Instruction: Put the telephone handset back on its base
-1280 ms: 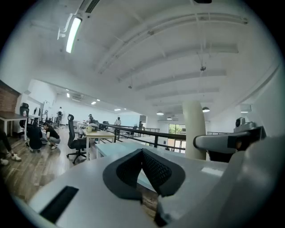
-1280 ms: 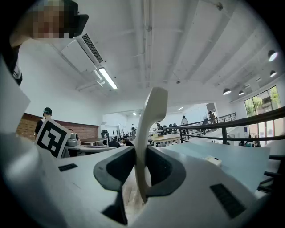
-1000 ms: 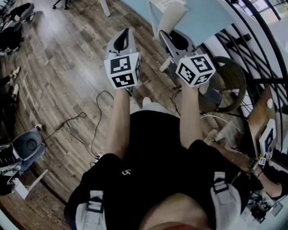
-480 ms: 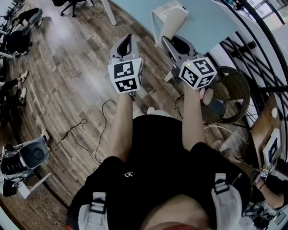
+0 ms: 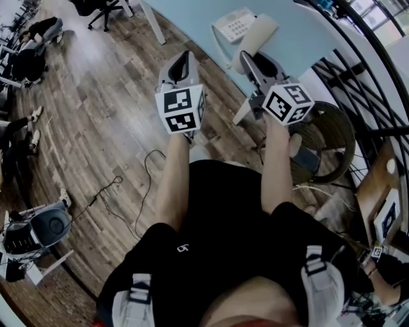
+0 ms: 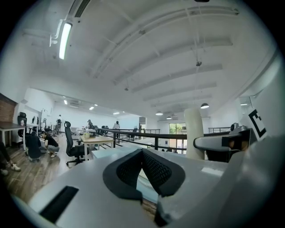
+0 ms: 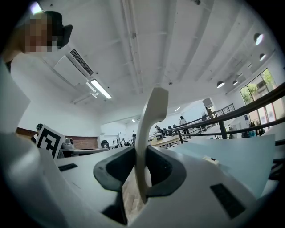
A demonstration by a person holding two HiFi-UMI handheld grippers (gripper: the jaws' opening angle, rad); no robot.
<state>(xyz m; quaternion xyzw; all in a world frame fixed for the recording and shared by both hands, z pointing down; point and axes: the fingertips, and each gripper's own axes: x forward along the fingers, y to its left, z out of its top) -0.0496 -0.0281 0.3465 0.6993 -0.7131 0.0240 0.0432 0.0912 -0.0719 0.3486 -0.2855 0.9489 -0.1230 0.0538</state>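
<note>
The cream telephone handset (image 5: 257,35) stands upright between the jaws of my right gripper (image 5: 254,60), which is shut on its lower part. In the right gripper view the handset (image 7: 149,129) rises from between the dark pads (image 7: 162,171). The white telephone base (image 5: 231,24) with its keypad lies on the light blue table (image 5: 294,29), just left of the handset. My left gripper (image 5: 181,59) hovers over the wooden floor before the table's edge, its pads (image 6: 153,167) together with nothing in them. From the left gripper view the handset (image 6: 193,131) shows at the right.
A round wicker basket (image 5: 335,124) stands on the floor under my right hand. Black cables (image 5: 137,172) trail over the wooden floor. A black railing (image 5: 364,64) runs along the right. An office chair (image 5: 105,7) and a table leg (image 5: 153,22) stand at the far side.
Both grippers have moved forward toward the table. The handset has come closer to the base, whose keypad now shows. Both grips are unchanged.
</note>
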